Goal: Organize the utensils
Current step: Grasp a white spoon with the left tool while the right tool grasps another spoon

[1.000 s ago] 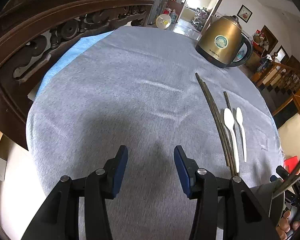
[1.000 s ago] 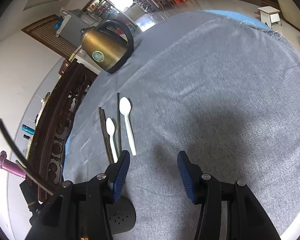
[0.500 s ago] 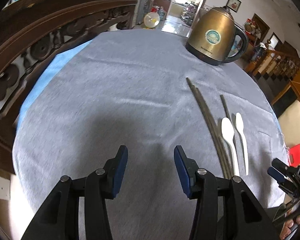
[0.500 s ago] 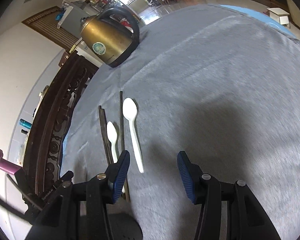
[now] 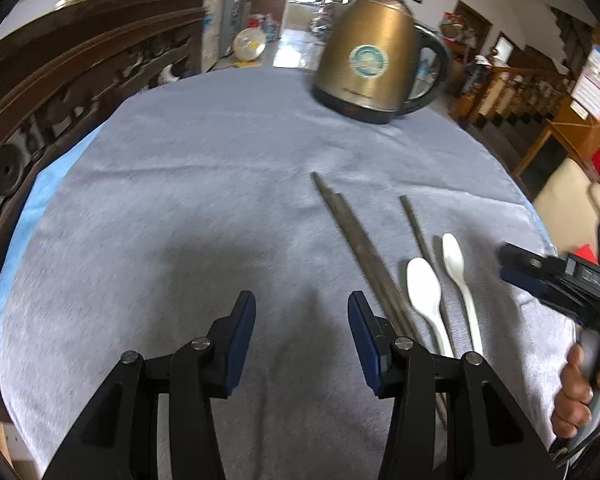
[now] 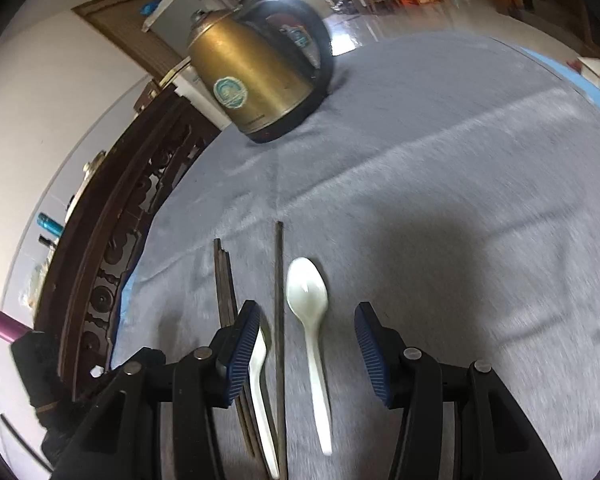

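- Left tool (image 5: 302, 322): its jaws stand apart with nothing between them, over bare grey cloth (image 5: 188, 184) that covers the round worktop.
- At the far left of the left wrist view, a dark carved wooden piece of furniture (image 5: 56, 80) runs along the worktop's edge, and a strip of blue cloth (image 5: 28, 216) shows from under the grey one.
- Pair of dark chopsticks (image 5: 354, 236): they lie side by side and touching on the cloth, just right of the left tool's right finger, with their near ends hidden behind it.
- Single dark chopstick (image 5: 416, 228): it lies a little right of the pair, roughly parallel, passing between the two spoons.
- Two white plastic spoons: the larger-looking one (image 5: 424, 292) lies left of the single chopstick and the other (image 5: 456, 264) right of it, bowls pointing away, both flat on the cloth.
- Gold electric kettle (image 5: 374, 60): it stands upright at the far side of the worktop, well apart from the utensils.
- Right tool (image 6: 306, 354): its jaws are apart and grip nothing; it hangs above the cloth with the right-hand spoon (image 6: 310, 308) and the single chopstick (image 6: 278, 300) seen in the gap between its fingers, and its left finger hides the bowl of the other spoon (image 6: 260, 392).
- At the right edge of the left wrist view, a hand (image 5: 580, 392) holds the right tool's handle.
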Demonstrator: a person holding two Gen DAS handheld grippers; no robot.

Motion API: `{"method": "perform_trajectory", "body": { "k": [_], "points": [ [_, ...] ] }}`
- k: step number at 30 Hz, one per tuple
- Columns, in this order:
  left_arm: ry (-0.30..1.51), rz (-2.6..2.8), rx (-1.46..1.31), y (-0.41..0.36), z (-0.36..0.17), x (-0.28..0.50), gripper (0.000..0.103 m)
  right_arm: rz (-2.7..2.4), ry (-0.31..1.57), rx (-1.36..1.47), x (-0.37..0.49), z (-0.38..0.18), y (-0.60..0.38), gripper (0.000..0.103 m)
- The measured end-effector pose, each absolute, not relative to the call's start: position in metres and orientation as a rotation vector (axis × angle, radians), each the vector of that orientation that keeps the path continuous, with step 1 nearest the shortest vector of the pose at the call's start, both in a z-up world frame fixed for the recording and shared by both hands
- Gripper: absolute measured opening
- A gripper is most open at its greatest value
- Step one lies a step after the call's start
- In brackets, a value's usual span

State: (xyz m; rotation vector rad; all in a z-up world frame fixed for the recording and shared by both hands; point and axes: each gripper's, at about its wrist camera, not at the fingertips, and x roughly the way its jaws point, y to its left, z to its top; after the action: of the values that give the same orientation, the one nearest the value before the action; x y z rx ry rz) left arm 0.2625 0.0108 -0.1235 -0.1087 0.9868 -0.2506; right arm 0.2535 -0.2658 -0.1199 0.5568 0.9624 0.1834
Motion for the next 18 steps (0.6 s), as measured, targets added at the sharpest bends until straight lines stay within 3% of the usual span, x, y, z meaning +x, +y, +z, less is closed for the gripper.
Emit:
{"method": "perform_trajectory", "body": {
  "k": [2, 4, 9, 10, 15, 18],
  "points": [
    [0.975, -0.274, -0.103, 0.007, -0.124, 0.265, 0.046, 0.18, 0.96, 0.511, 0.264, -0.122, -0.257, 0.053],
    [0.972, -0.294, -0.101, 0.004, -0.126, 0.268, 0.036, 0.186, 0.978, 0.477, 0.276, -0.129, -0.248, 0.053],
    [0.989, -0.342, -0.112, -0.005, -0.134, 0.276, 0.032, 0.182, 1.014, 0.437, 0.289, -0.145, -0.236, 0.051],
    [0.993, -0.359, -0.114, -0.007, -0.135, 0.277, 0.032, 0.181, 1.013, 0.412, 0.29, -0.145, -0.234, 0.048],
    [1.005, -0.444, -0.103, -0.027, -0.142, 0.284, 0.032, 0.167, 1.025, 0.309, 0.293, -0.148, -0.227, 0.007],
    [0.998, -0.5, -0.093, -0.039, -0.144, 0.286, 0.032, 0.167, 1.018, 0.325, 0.29, -0.15, -0.235, 0.005]
  ]
}}
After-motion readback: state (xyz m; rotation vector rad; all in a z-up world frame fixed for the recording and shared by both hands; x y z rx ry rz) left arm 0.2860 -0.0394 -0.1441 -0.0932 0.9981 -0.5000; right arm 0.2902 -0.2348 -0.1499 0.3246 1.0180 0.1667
